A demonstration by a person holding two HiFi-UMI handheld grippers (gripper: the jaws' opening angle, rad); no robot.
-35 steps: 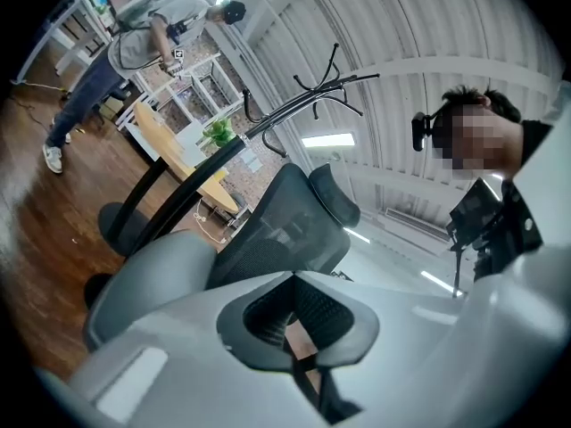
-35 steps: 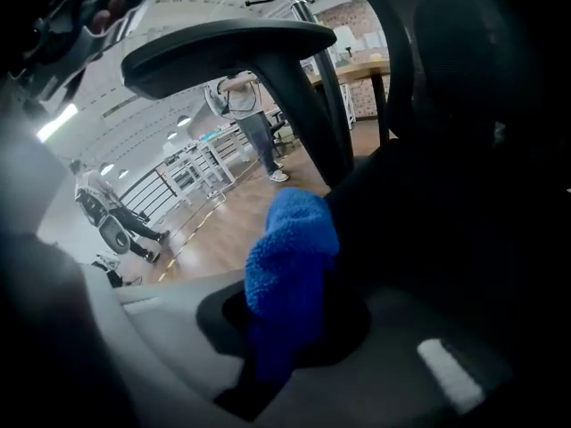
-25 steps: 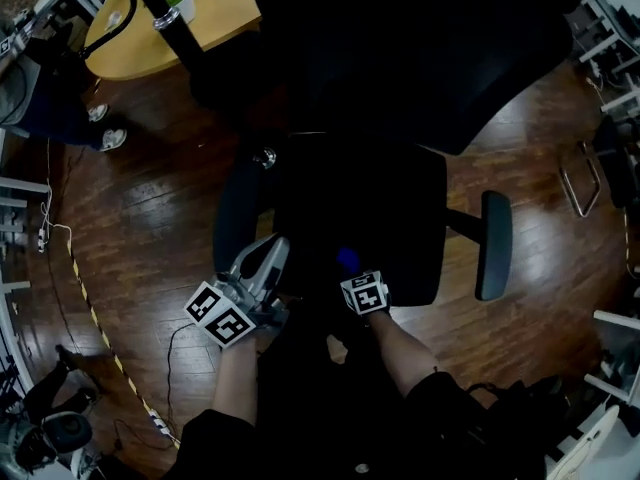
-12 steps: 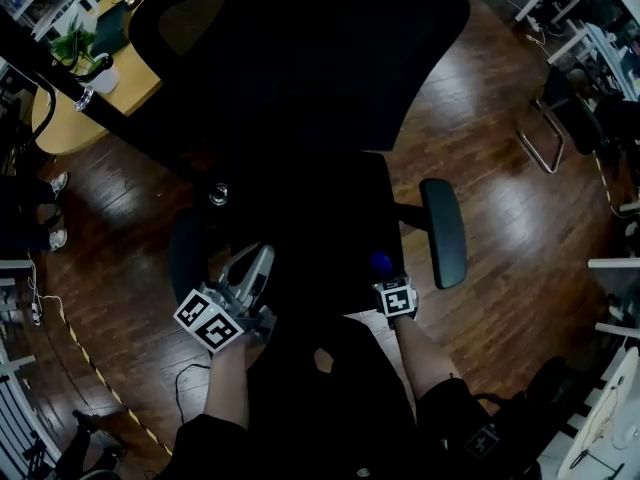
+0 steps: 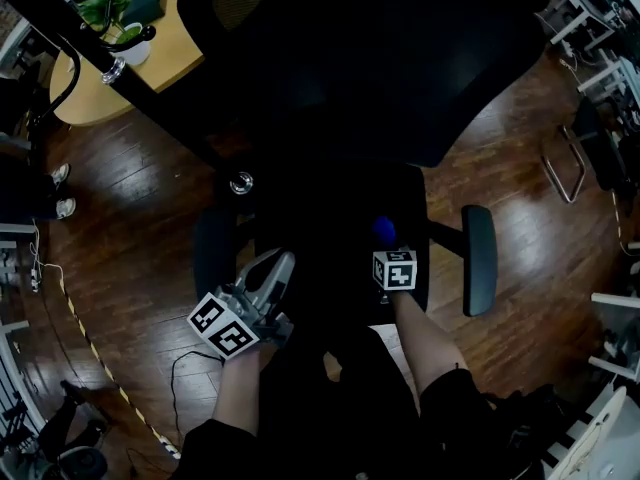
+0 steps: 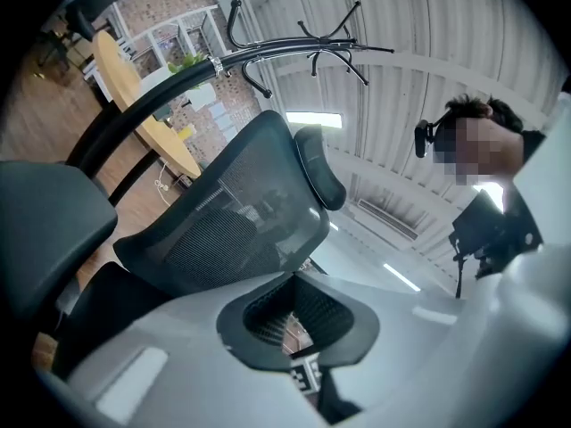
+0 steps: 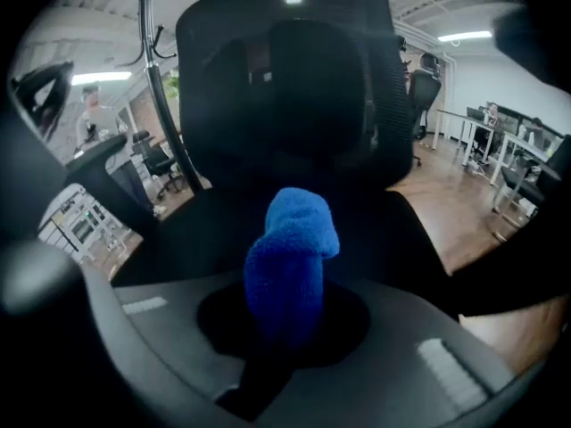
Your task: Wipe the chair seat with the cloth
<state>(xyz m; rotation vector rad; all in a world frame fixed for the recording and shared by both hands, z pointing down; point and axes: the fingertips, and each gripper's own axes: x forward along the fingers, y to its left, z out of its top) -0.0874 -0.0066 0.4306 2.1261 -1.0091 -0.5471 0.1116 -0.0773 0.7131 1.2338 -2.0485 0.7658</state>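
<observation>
The blue cloth point(image 7: 291, 248) is pinched between the jaws of the right hand-held gripper point(image 7: 285, 321). It is bunched into a thick roll. Its long side sticks out past the jaw tips and points toward the backrest point(image 5: 380, 58) of the black chair.

The chair seat point(image 5: 325, 213) lies right ahead of the cloth and below it. In the head view the cloth is seen over the front right part of the seat, close to the right armrest point(image 5: 478, 258). It cannot be told if the cloth is touching the seat.

The left hand-held gripper point(image 5: 278, 266) is kept at the front left edge of the seat, beside the left armrest point(image 5: 213, 253). Its jaws are pressed together and nothing is held in them. The seat's middle is nearer to the right hand-held gripper, so the wiping is most likely to be done by that one. The cloth probably has to be pushed down and swept sideways across the seat.

Only one container is seen. It is a white pot point(image 5: 132, 50) with a green plant in it, set on the round worktop point(image 5: 180, 33) well apart from the chair.
</observation>
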